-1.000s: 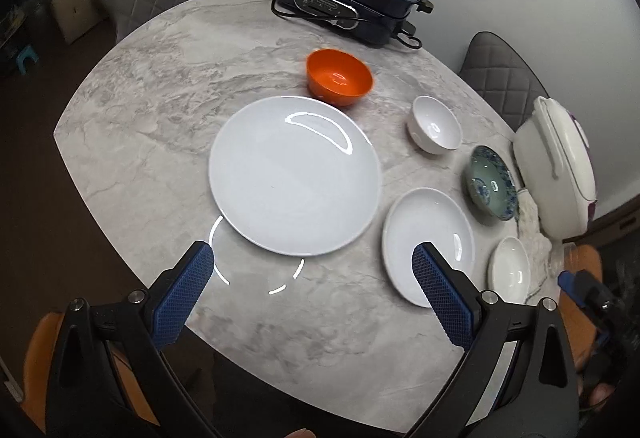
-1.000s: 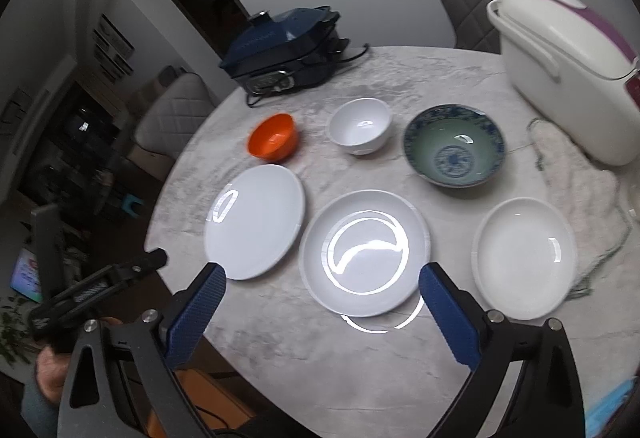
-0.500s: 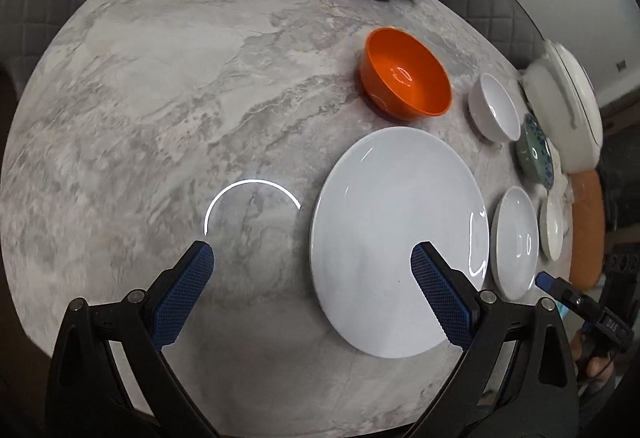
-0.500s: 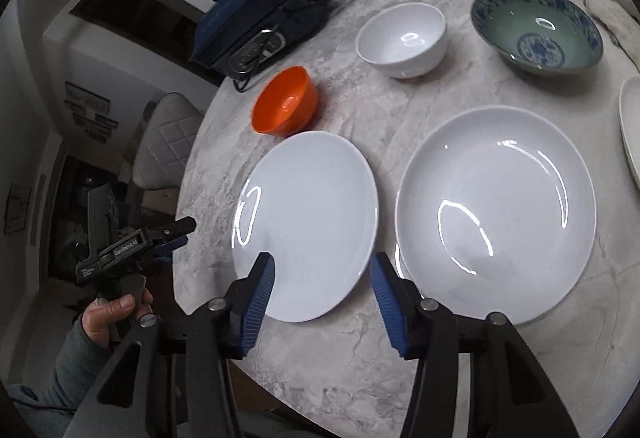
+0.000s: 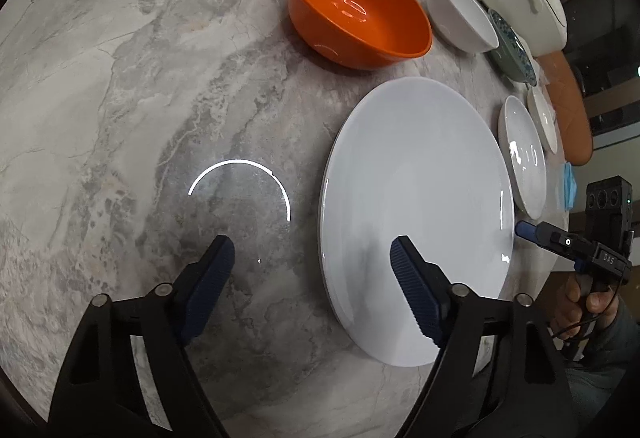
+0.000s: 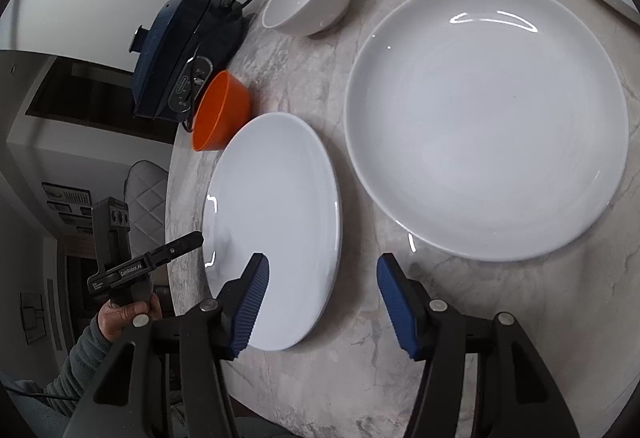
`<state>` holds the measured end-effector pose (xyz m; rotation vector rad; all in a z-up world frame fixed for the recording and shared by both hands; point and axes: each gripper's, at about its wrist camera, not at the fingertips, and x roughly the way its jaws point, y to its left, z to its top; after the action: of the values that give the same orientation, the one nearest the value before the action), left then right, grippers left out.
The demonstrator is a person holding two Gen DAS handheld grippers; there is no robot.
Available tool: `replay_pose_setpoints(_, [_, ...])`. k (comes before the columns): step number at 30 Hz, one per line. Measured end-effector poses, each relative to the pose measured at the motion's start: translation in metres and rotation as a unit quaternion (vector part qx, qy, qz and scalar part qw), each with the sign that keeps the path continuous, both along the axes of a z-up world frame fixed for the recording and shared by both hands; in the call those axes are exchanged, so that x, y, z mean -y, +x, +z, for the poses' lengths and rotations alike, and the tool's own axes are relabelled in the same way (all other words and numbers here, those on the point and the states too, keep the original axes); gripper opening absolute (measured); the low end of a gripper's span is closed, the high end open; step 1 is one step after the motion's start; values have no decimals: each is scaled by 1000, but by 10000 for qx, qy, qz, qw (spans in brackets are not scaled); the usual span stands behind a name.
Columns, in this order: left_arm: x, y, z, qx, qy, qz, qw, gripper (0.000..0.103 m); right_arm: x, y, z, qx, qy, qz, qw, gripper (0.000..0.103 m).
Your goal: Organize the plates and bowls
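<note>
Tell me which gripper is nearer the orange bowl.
Left. The left gripper straddles the flat white plate's edge on the orange bowl's side; the right gripper straddles the plate's opposite edge.

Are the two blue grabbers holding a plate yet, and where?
No. The left gripper is closing around the flat plate's rim without pressing it; the right gripper straddles its opposite rim.

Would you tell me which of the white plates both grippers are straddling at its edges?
The flat white plate beside the orange bowl; the deeper rimmed plate has no gripper at it.
</note>
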<state>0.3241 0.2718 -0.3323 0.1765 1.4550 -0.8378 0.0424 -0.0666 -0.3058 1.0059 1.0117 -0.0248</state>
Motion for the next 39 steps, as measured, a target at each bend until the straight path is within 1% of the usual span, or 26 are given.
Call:
replay_pose_setpoints(2, [7,4,-3,48,-57,-84,9999,70,-2,3,-3,76,12,19,10000,56])
replay_pose_setpoints(3, [10,7,-4,49,-82,-118,9999,70,-4,5,-4,93,-16,29,10000,54])
replay_pose_setpoints(9, [22,16,-4,-89,-98,-350,9993,69,-6,14,-15,135,53,-42,9999,50])
replay_pose_setpoints(10, [22,18,-2,-126,-100,-406,9990,67,-6,16,-17,116,65,-58,9999,49])
replay_pose_setpoints(11, [28,18,-2,-185,-132,-460,9987,57,-6,18,-18,115,63,-75,9999,47])
replay_pose_setpoints(12, [33,18,-3,-234,-139,-498,9984,52,-6,19,-19,130,47,-86,9999,45])
replay_pose_setpoints(13, [35,16,-3,-279,-130,-533,9981,36,-5,20,-19,146,38,-95,9998,42])
replay_pose_setpoints(14, [39,15,-4,-305,-104,-582,9978,23,-4,20,-20,157,50,-106,9998,41])
replay_pose_setpoints(15, [43,12,-5,-259,-28,-620,9977,22,-4,22,-21,144,41,-108,9998,37])
replay_pose_setpoints(17, [52,10,-5,-249,-24,-634,9977,22,-4,24,-22,112,2,-99,9999,33])
replay_pose_setpoints(20, [61,8,-6,-268,5,-612,9978,22,-2,24,-25,48,135,-127,9998,25])
replay_pose_setpoints(21, [61,7,-6,-269,13,-598,9978,22,-1,24,-27,20,192,-115,9997,21])
replay_pose_setpoints(24, [60,8,-6,-337,31,-505,9982,22,1,24,-30,-14,279,-136,9995,17])
replay_pose_setpoints(25, [59,8,-6,-340,32,-490,9982,22,1,24,-31,-33,317,-146,9994,13])
replay_pose_setpoints(28, [61,4,-5,-260,73,-493,9984,22,4,24,-35,-41,434,-159,9989,12])
replay_pose_setpoints(30, [55,1,-3,-131,163,-534,9984,21,3,26,-34,-62,396,-106,9991,12])
replay_pose_setpoints(34, [50,-7,-2,-102,182,-472,9987,20,1,29,-31,-137,253,14,9996,13])
replay_pose_setpoints(36, [46,-15,4,-69,136,-430,9990,20,-1,30,-25,-168,126,91,9997,13])
replay_pose_setpoints(39, [40,-31,20,-65,55,-362,9993,20,-2,26,-9,-104,10,195,9998,13])
